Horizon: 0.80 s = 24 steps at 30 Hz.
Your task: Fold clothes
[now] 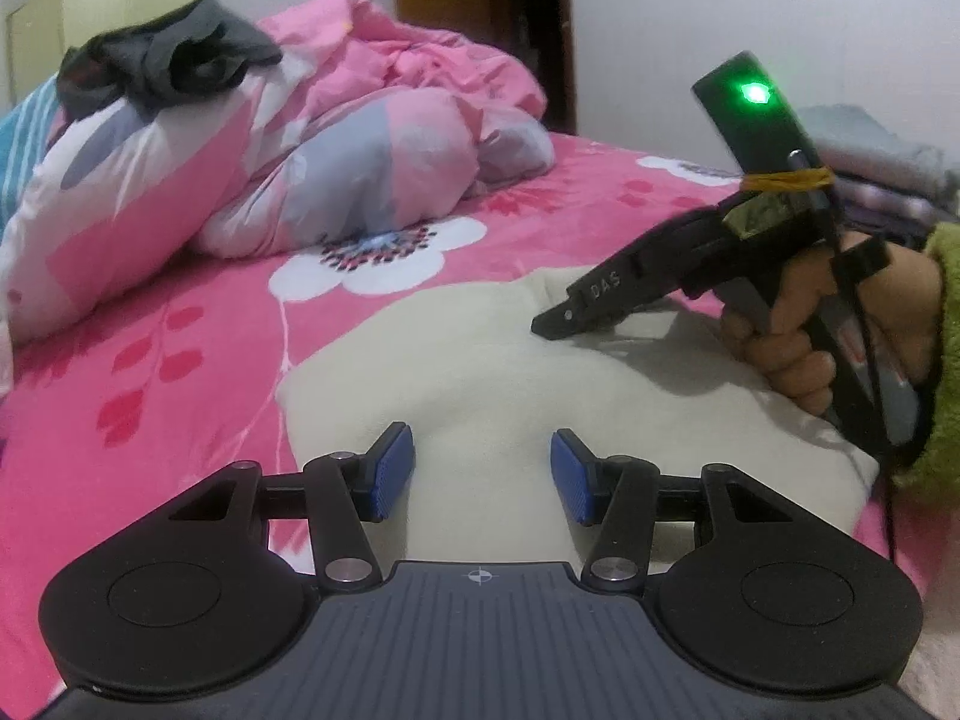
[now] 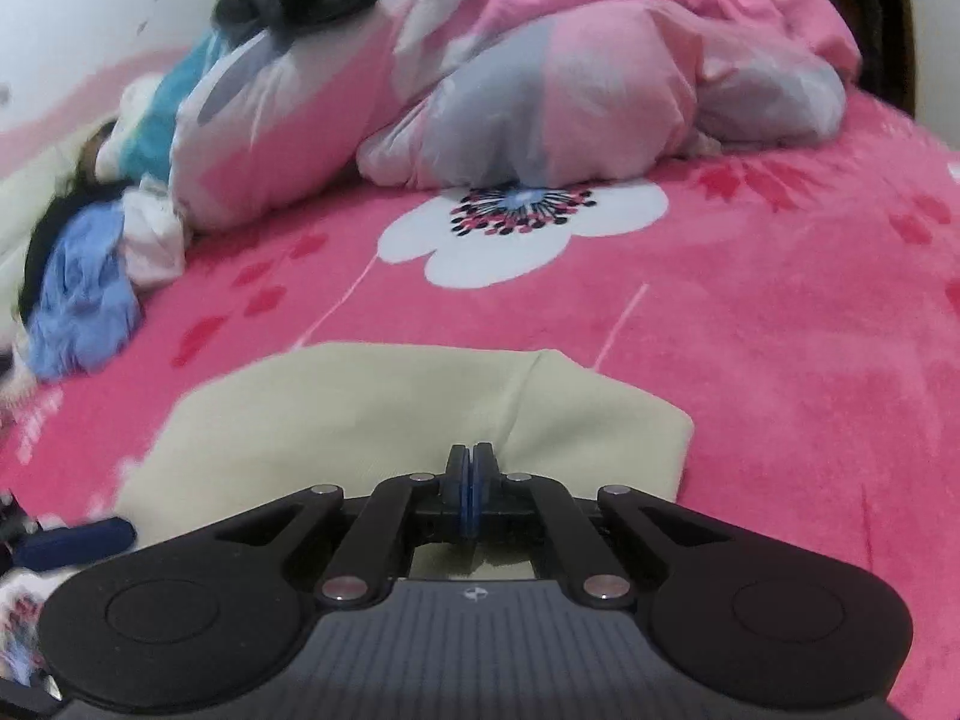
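left wrist view: left gripper hangs half open over the cream garment, nothing pinched; right gripper noses in from 3 o'clock. i'd grab the near hem with both before lifting.

right wrist view: right gripper clenched empty, cream garment flat at 12 o'clock on the pink bedspread. no containers around.

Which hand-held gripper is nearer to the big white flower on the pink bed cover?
Right. The right hand-held gripper, shut, reaches over the cream cloth toward the flower. The left hand-held gripper, open, hangs over the cloth's near part, farther back.
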{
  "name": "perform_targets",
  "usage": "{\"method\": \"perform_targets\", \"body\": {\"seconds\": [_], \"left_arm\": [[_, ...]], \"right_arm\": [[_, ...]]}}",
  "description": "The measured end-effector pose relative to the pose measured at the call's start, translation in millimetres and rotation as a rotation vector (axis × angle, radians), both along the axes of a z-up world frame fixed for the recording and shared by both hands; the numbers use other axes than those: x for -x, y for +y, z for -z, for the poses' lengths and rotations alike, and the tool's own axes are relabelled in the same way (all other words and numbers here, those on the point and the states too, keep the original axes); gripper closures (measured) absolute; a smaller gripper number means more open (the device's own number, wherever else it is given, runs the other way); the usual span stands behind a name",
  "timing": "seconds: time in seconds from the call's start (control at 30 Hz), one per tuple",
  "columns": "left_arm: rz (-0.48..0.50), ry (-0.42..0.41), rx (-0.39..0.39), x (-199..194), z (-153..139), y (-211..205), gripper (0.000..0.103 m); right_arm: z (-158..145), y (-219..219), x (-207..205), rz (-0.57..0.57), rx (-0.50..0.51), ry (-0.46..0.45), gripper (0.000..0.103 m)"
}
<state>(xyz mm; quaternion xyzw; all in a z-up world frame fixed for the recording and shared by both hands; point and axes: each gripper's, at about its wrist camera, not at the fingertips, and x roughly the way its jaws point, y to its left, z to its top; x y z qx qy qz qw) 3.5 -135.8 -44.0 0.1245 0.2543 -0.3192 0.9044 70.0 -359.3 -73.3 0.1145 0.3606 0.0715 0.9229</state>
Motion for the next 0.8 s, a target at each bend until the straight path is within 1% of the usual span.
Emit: {"method": "perform_targets", "body": {"seconds": [0.07,0.13,0.17,0.27,0.3,0.33,0.4,0.53,0.57,0.7,0.73,0.8], "left_arm": [[0.010,-0.011,0.048,-6,-12,7,0.052],[-0.018,-0.020,0.066,-21,-20,6,0.051],[-0.039,-0.011,0.064,-30,-21,2,0.051],[-0.104,0.102,0.017,-68,-4,-14,0.051],[-0.117,0.116,0.006,-76,4,-17,0.046],[-0.117,0.107,0.006,-77,8,-19,0.044],[-0.125,0.117,0.012,-78,7,-18,0.044],[-0.126,0.116,0.007,-79,8,-17,0.044],[-0.129,0.114,0.005,-78,9,-17,0.044],[-0.134,0.096,-0.022,-76,10,-23,0.044],[-0.136,0.091,-0.028,-75,10,-24,0.044],[-0.139,0.093,-0.032,-75,9,-24,0.044]], "right_arm": [[1,2,1,-0.005,0.014,-0.008,0.103],[2,2,1,-0.004,0.013,-0.011,0.103],[2,1,1,-0.004,0.012,-0.013,0.103],[3,1,2,-0.003,0.011,-0.020,0.103],[3,1,4,-0.001,0.013,-0.021,0.103],[2,2,6,0.000,0.018,-0.022,0.103],[0,5,6,0.001,0.033,-0.018,0.103],[-23,4,-3,0.003,0.052,-0.017,0.103],[-21,3,-7,0.008,0.058,-0.010,0.103],[4,-3,-27,0.039,0.091,0.031,0.103],[5,-4,-28,0.043,0.097,0.032,0.103],[-2,-3,-26,0.054,0.108,0.033,0.103]]}}
